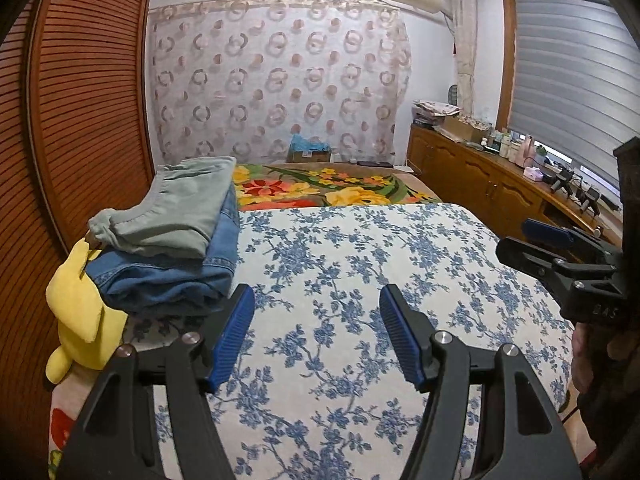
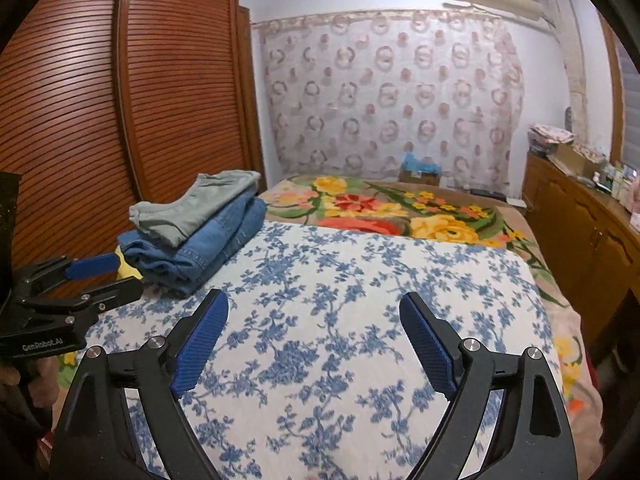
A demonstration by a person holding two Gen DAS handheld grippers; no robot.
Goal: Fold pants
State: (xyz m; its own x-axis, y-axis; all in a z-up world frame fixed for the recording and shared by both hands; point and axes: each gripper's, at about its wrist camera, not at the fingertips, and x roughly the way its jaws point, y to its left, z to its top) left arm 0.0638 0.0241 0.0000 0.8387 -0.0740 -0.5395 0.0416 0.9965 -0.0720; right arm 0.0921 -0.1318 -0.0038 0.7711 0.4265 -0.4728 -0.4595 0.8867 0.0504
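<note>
A folded stack lies at the left edge of the bed: pale green pants (image 1: 182, 208) on top of folded blue jeans (image 1: 168, 276). The stack also shows in the right wrist view, green pants (image 2: 200, 204) over jeans (image 2: 204, 248). My left gripper (image 1: 316, 300) is open and empty, hovering over the blue-flowered sheet (image 1: 360, 264) just right of the stack. My right gripper (image 2: 314, 304) is open and empty over the same sheet (image 2: 360, 280). Each gripper shows at the edge of the other's view: the right one (image 1: 560, 256), the left one (image 2: 80, 280).
A yellow plush toy (image 1: 80, 312) lies beside the stack at the bed's left edge. A floral blanket (image 1: 328, 188) covers the far half of the bed. A slatted wooden wardrobe (image 1: 80, 100) stands left, a cluttered wooden cabinet (image 1: 488, 176) right.
</note>
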